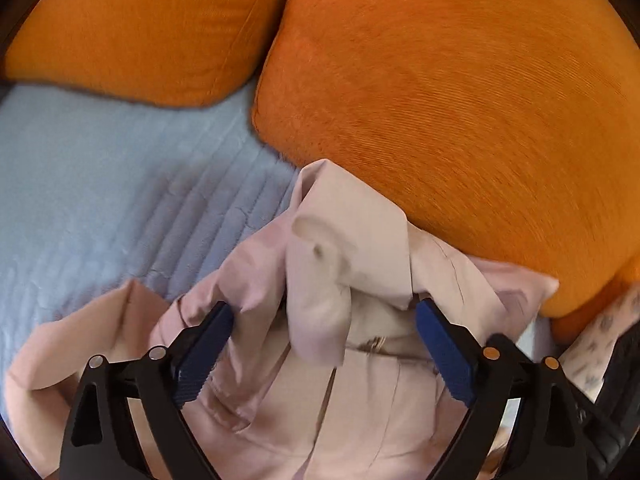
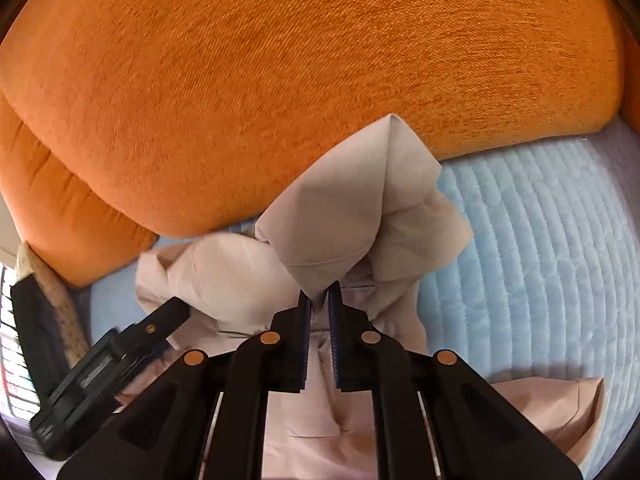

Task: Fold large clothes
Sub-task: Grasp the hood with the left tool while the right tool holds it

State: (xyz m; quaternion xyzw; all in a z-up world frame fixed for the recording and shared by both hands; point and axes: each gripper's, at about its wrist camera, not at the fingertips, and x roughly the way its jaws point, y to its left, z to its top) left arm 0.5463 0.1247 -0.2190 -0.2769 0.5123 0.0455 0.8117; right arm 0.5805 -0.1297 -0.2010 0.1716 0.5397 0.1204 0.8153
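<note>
A pale pink garment (image 1: 348, 248) lies crumpled on a light blue quilted cover (image 1: 100, 184), close to the orange cushions. My left gripper (image 1: 324, 308) stands open above it, its blue pads wide apart on either side of a raised fold without pressing it. In the right wrist view the garment (image 2: 360, 208) rises in a peak from my right gripper (image 2: 320, 292), which is shut on a pinch of the fabric. The black body of the left tool (image 2: 100, 372) shows at the lower left of that view, over the cloth.
Two big orange cushions (image 1: 460, 100) (image 1: 152, 28) press against the back of the garment; one fills the top of the right view (image 2: 280, 80). The blue cover (image 2: 540, 260) stretches to the right. A patterned sleeve (image 1: 600, 332) is at the right edge.
</note>
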